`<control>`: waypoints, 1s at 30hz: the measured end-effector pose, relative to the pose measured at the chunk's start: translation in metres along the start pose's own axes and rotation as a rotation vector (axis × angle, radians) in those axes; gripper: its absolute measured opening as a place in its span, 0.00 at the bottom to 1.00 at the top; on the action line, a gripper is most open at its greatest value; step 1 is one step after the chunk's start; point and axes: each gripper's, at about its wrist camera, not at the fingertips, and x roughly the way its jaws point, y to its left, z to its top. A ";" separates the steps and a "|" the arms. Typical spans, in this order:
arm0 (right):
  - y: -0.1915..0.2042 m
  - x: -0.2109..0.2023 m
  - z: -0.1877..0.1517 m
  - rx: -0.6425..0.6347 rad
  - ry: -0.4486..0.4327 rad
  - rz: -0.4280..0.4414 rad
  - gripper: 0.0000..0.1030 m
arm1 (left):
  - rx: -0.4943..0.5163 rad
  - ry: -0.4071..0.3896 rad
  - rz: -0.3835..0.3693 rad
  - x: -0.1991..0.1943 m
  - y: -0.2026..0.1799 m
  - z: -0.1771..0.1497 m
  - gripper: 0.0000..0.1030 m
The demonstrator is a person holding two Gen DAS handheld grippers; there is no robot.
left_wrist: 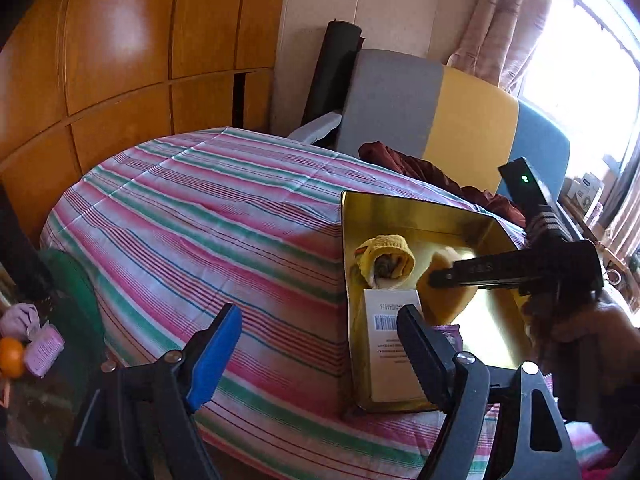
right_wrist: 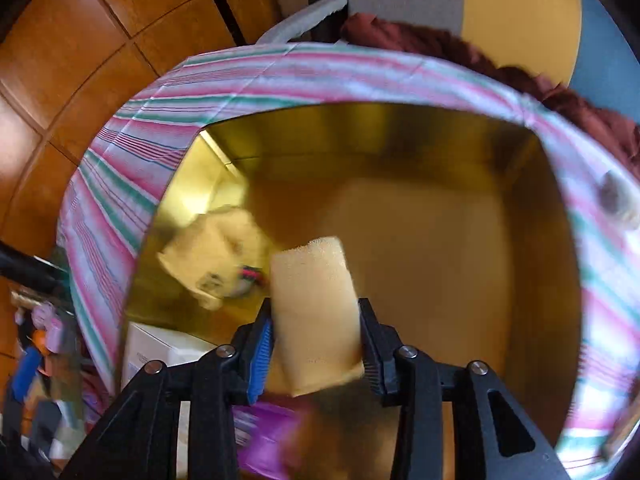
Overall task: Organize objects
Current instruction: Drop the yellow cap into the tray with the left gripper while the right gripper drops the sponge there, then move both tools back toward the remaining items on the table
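Observation:
An open gold box (left_wrist: 420, 204) (right_wrist: 360, 108) stands on the striped table. Inside it lie a rolled yellow cloth (left_wrist: 384, 260) (right_wrist: 212, 256), a white barcoded carton (left_wrist: 390, 344) (right_wrist: 160, 348) and a purple packet (left_wrist: 450, 332) (right_wrist: 264, 428). My right gripper (right_wrist: 315, 306) (left_wrist: 434, 278) hangs over the box, pointing steeply down. A yellow sponge (right_wrist: 312, 272) (left_wrist: 444, 300) sits between its pads and touches both. My left gripper (left_wrist: 320, 316) stands open with nothing in it, just left of the box's near corner.
A striped cloth (left_wrist: 200, 220) covers the table. A dark red cloth (left_wrist: 420, 168) and a grey, yellow and blue chair back (left_wrist: 460, 120) lie behind the box. An orange (left_wrist: 10, 356) and pink items sit low at the left. Wooden cabinets (left_wrist: 120, 60) stand beyond.

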 end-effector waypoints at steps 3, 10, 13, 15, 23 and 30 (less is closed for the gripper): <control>0.005 0.010 -0.003 0.064 0.040 0.172 0.52 | -0.001 -0.004 0.003 0.000 0.002 -0.001 0.80; 0.002 -0.022 -0.017 0.046 -0.055 0.196 0.66 | 0.007 -0.019 0.013 -0.003 0.000 -0.002 0.80; -0.006 -0.041 -0.023 0.025 -0.092 0.165 0.66 | 0.020 -0.025 0.017 -0.005 -0.004 -0.001 0.81; -0.012 -0.053 -0.029 0.005 -0.114 0.135 0.66 | 0.034 -0.033 0.023 -0.008 -0.009 -0.001 0.82; -0.059 -0.111 -0.052 -0.028 -0.235 0.021 0.66 | 0.084 -0.048 0.005 -0.017 -0.033 0.002 0.83; -0.125 -0.158 -0.072 0.067 -0.322 -0.076 0.66 | 0.158 -0.039 -0.039 -0.020 -0.065 -0.001 0.85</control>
